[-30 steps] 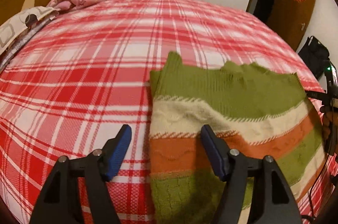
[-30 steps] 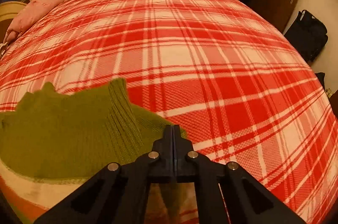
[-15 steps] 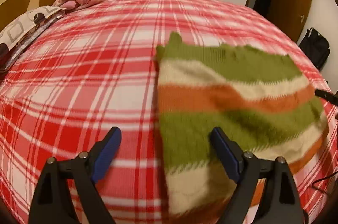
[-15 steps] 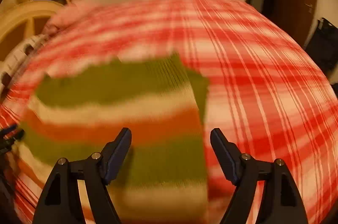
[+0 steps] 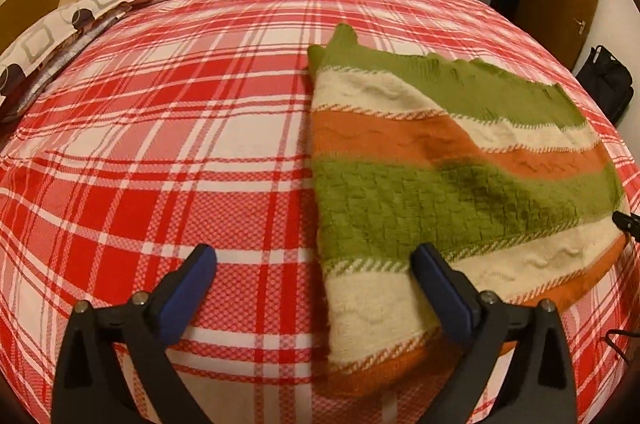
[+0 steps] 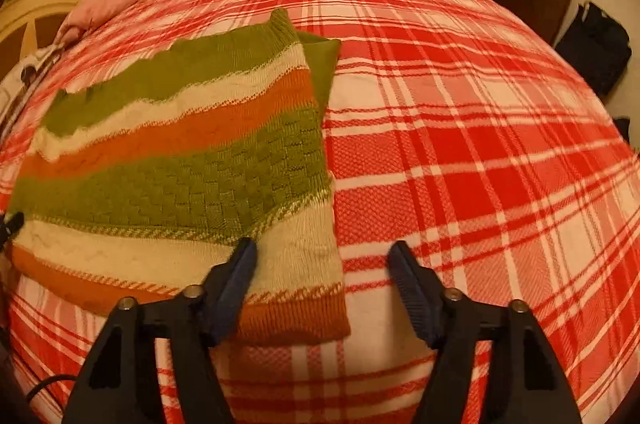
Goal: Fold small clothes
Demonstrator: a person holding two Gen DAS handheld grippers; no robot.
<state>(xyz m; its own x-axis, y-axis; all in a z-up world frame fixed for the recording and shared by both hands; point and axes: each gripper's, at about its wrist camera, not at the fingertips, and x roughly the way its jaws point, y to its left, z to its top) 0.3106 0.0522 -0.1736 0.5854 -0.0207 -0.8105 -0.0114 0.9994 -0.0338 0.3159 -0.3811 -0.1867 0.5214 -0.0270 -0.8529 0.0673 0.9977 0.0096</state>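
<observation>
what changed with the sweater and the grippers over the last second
The right gripper let go of the striped sweater at its green edge and drew back toward the near hem; its jaws are now closing, pressing nothing. The left gripper drew back too, jaws opening wider. The sweater stays folded flat on the plaid bedspread.

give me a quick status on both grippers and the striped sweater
Left gripper opening, right gripper closing, nothing pinched. Striped sweater lies folded flat on the plaid bedspread. Nothing in the way.
</observation>
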